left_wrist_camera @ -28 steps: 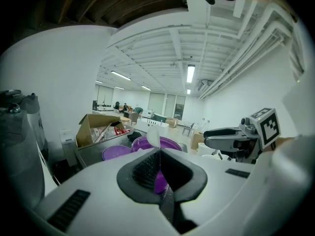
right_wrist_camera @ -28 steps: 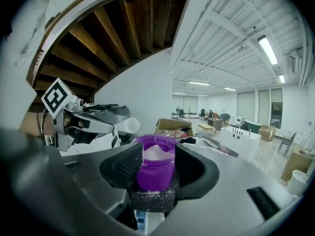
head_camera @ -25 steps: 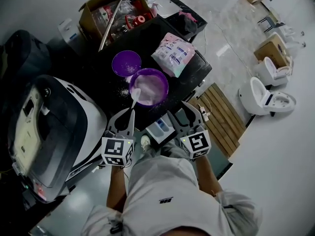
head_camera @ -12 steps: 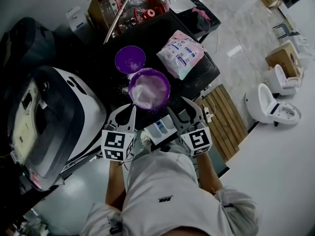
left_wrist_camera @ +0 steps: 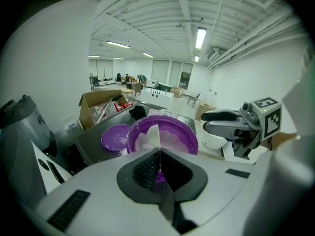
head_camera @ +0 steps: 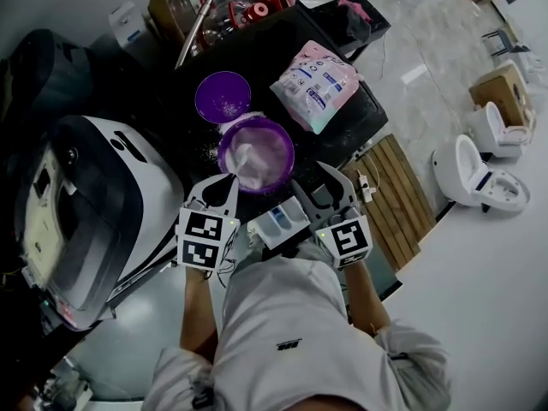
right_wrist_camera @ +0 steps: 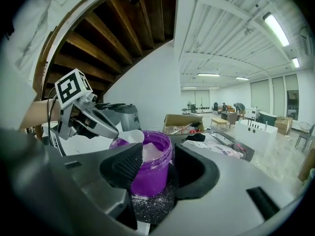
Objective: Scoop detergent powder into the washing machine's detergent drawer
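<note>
A purple tub (head_camera: pixel 255 154) of white detergent powder stands open on the black table (head_camera: pixel 342 122), its purple lid (head_camera: pixel 222 97) beside it. My left gripper (head_camera: pixel 221 185) is shut on the handle of a white scoop (left_wrist_camera: pixel 153 134), whose bowl sits at the tub's near rim (right_wrist_camera: pixel 132 136). My right gripper (head_camera: pixel 330 191) is open just right of the tub and touches nothing; the tub (right_wrist_camera: pixel 150 168) shows beyond its jaws. The white detergent drawer (head_camera: pixel 278 221) juts out between the two grippers. The washing machine (head_camera: pixel 94 204) stands to the left.
A pink detergent bag (head_camera: pixel 321 84) lies on the table's right side. Spilled powder (right_wrist_camera: pixel 152 203) speckles the table around the tub. A cardboard box (head_camera: pixel 201 2) of items sits at the back. A wooden pallet (head_camera: pixel 402 204) and white toilets (head_camera: pixel 475 178) stand on the floor to the right.
The scoop, seen reaching into the tub's powder a second ago, has drawn back to the near rim with my left gripper. The right gripper has hardly moved.
</note>
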Demonstrator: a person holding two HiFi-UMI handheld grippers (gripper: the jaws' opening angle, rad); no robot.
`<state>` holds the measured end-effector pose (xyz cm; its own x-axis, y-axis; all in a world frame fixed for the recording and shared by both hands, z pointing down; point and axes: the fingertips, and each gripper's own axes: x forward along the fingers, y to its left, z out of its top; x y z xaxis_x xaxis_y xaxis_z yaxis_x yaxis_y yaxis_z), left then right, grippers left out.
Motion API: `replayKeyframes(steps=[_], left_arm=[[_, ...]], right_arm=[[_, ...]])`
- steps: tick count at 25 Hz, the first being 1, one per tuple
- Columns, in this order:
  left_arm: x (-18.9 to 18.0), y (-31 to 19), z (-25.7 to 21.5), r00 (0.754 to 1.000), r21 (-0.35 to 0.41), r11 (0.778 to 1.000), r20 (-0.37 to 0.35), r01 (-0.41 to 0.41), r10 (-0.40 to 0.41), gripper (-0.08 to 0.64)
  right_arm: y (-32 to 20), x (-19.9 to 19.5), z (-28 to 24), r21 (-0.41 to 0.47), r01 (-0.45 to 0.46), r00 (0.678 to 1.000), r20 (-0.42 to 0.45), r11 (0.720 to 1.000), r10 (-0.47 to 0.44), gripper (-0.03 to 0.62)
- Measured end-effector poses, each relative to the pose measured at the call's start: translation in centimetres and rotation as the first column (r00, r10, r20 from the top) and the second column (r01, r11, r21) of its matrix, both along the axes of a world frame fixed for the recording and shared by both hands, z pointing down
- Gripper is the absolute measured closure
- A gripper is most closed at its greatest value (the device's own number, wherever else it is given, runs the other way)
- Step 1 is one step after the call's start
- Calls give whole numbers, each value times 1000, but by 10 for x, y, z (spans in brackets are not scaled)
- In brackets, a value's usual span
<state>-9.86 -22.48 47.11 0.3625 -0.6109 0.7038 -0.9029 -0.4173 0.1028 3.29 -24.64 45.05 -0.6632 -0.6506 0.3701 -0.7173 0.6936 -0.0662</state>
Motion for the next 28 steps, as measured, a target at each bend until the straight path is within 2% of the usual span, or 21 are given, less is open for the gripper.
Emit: replayKeyframes(steps=[13,16,23,28], left_arm=[[10,-7,19,989,-190,977,93,-94,113,543],[11,-7,25,984,-224,968,116,-110,138,543],[19,-9,32,977,-280,950,121,-134,174,543],[29,-4,40,974,-320,932,89,-172,210,543]], right_arm=[[-15,-2,5,-18,21,1000,5,1000,-21,397],[-20,-2,4,30,37,999,18,999,-38,397],[-26,1,1,45,46,999,27,998,-47,397],[-27,4,4,18,36,999,23,999,-37,397]])
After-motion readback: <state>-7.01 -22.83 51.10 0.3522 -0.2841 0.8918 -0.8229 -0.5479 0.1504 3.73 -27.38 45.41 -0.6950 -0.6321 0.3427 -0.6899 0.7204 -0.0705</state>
